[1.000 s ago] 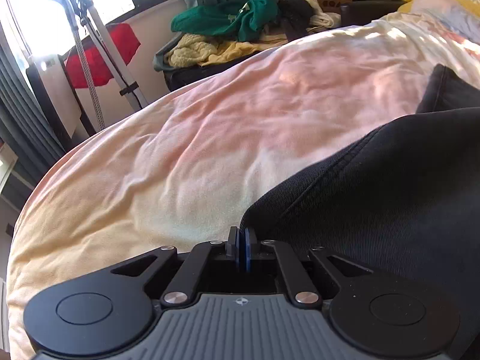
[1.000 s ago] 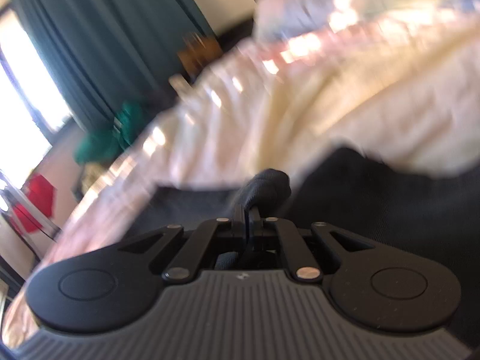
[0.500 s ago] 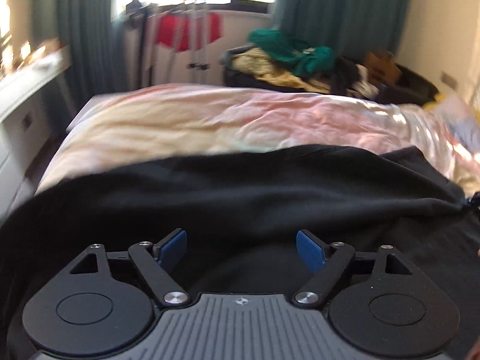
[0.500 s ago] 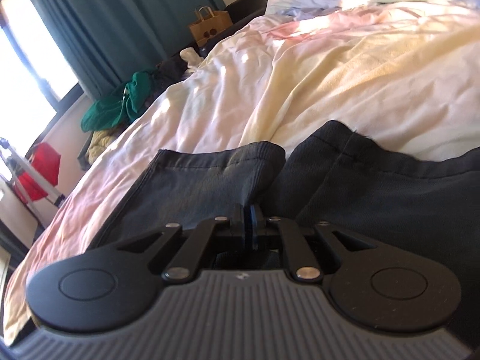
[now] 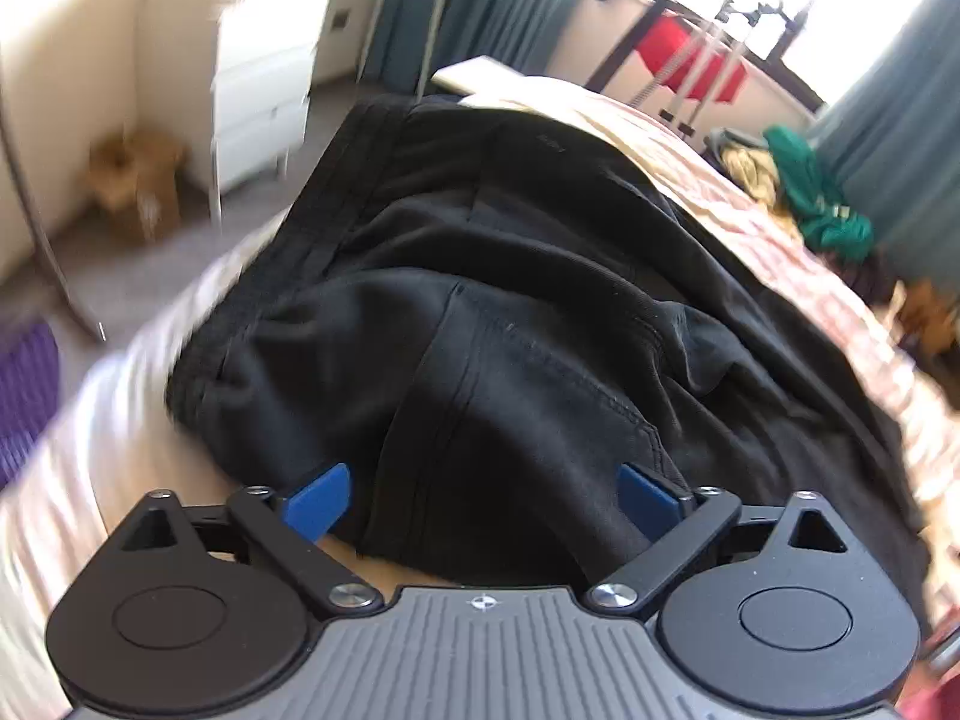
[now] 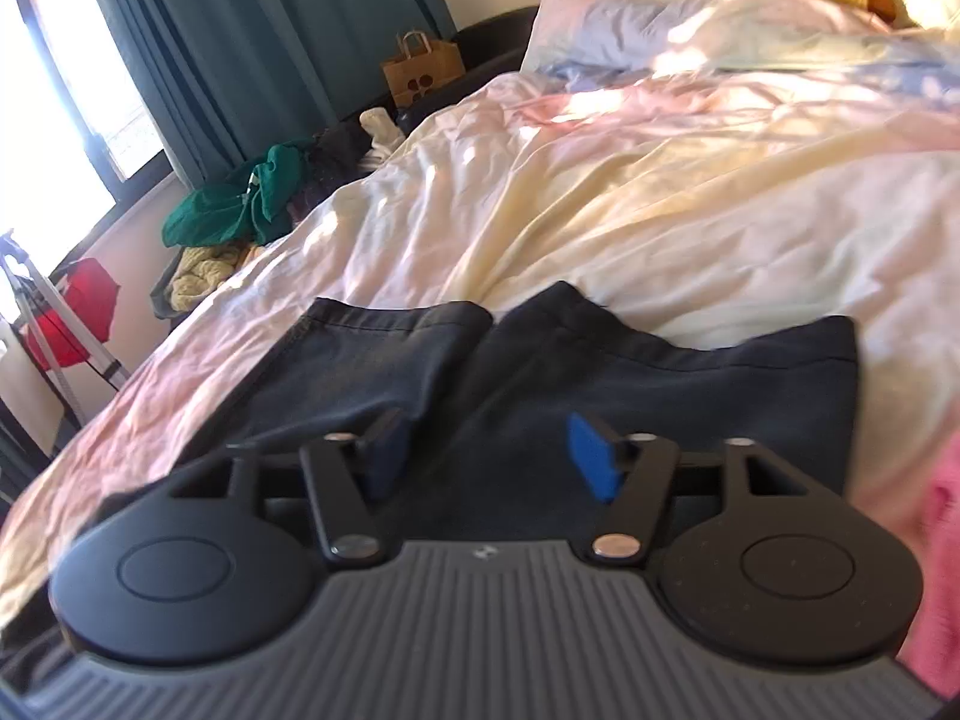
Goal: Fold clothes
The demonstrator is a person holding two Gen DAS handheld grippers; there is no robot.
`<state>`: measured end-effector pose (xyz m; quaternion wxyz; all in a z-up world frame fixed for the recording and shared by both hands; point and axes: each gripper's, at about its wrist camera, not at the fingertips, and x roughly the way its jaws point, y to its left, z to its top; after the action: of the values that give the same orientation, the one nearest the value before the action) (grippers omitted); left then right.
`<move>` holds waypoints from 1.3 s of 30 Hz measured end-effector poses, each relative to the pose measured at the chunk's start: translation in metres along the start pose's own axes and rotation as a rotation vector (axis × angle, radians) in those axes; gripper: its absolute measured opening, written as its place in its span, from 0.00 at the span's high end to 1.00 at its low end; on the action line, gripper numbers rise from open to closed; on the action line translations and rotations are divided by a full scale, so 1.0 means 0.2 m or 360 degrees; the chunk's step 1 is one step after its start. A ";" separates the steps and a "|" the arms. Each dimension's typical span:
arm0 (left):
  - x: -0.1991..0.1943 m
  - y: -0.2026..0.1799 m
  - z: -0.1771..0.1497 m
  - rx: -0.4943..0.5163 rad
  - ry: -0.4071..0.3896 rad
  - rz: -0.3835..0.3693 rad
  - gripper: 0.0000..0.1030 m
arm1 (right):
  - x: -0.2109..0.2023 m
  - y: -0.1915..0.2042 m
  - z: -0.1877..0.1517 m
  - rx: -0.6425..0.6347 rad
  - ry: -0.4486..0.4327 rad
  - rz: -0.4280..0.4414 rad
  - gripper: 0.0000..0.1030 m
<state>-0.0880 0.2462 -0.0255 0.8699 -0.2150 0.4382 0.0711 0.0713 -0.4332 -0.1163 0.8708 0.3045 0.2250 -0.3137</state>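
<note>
A pair of black trousers [image 5: 510,300] lies rumpled on the bed [image 5: 810,264], its waistband toward the bed's foot. My left gripper [image 5: 483,498] is open, its blue pads either side of a fold of the black cloth. In the right wrist view the two trouser leg ends [image 6: 540,372] lie flat on the pale duvet [image 6: 660,180]. My right gripper [image 6: 486,456] is open and empty just above that cloth.
A pile of green and yellow clothes [image 6: 240,216] sits beside the bed's far side. A paper bag [image 6: 420,66] and pillows [image 6: 690,24] are at the head. A white drawer unit [image 5: 258,84], a red item on a stand [image 5: 690,60] and something pink [image 6: 936,570] are nearby.
Both grippers have opened and let go of the black trousers. The left gripper has swung round toward the waistband end; the right has pulled back slightly from the leg ends.
</note>
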 end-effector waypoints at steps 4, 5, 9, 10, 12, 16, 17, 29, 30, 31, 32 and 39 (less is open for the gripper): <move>0.00 0.10 -0.01 -0.0169 0.0068 -0.0078 0.05 | -0.12 -0.03 -0.01 -0.0074 -0.0097 -0.0147 0.38; 0.00 0.13 -0.01 -0.0211 0.0085 -0.0097 0.05 | -0.15 -0.04 -0.01 -0.0074 -0.0141 -0.0203 0.38; -0.02 0.17 -0.03 -0.0255 0.0102 -0.0159 0.05 | -0.25 -0.15 0.01 0.0073 -0.0263 -0.0461 0.33; -0.02 0.18 -0.03 -0.0258 0.0105 -0.0167 0.05 | -0.26 -0.17 0.01 0.0106 -0.0269 -0.0517 0.33; -0.02 0.19 -0.03 -0.0270 0.0113 -0.0185 0.05 | -0.24 -0.22 0.01 0.0155 -0.0233 -0.0565 0.33; 0.04 0.21 -0.02 -0.0338 0.0141 -0.0214 0.05 | -0.18 -0.29 -0.01 0.0244 -0.0104 -0.0544 0.34; 0.04 0.20 -0.02 -0.0349 0.0139 -0.0220 0.05 | -0.17 -0.30 -0.01 0.0267 -0.0072 -0.0538 0.34; 0.12 0.22 0.00 -0.0464 0.0078 -0.0233 0.02 | -0.11 -0.25 -0.09 0.0496 0.0027 -0.0057 0.31; 0.13 0.21 0.00 -0.0469 0.0076 -0.0233 0.02 | -0.13 -0.23 -0.09 0.0476 -0.0011 0.0002 0.31; 0.14 0.21 -0.01 -0.0467 0.0073 -0.0238 0.02 | -0.14 -0.21 -0.08 0.0465 -0.0034 0.0058 0.31; 0.14 0.20 -0.01 -0.0465 0.0071 -0.0244 0.02 | -0.14 -0.20 -0.08 0.0444 -0.0042 0.0070 0.31; 0.18 0.15 -0.03 -0.0449 0.0029 -0.0221 0.00 | -0.06 -0.21 -0.11 0.0444 0.0184 -0.0156 0.56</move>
<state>-0.0789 0.2684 -0.0665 0.8300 -0.3654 0.4157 0.0696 0.0298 -0.4396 -0.1413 0.7893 0.4287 0.2436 -0.3659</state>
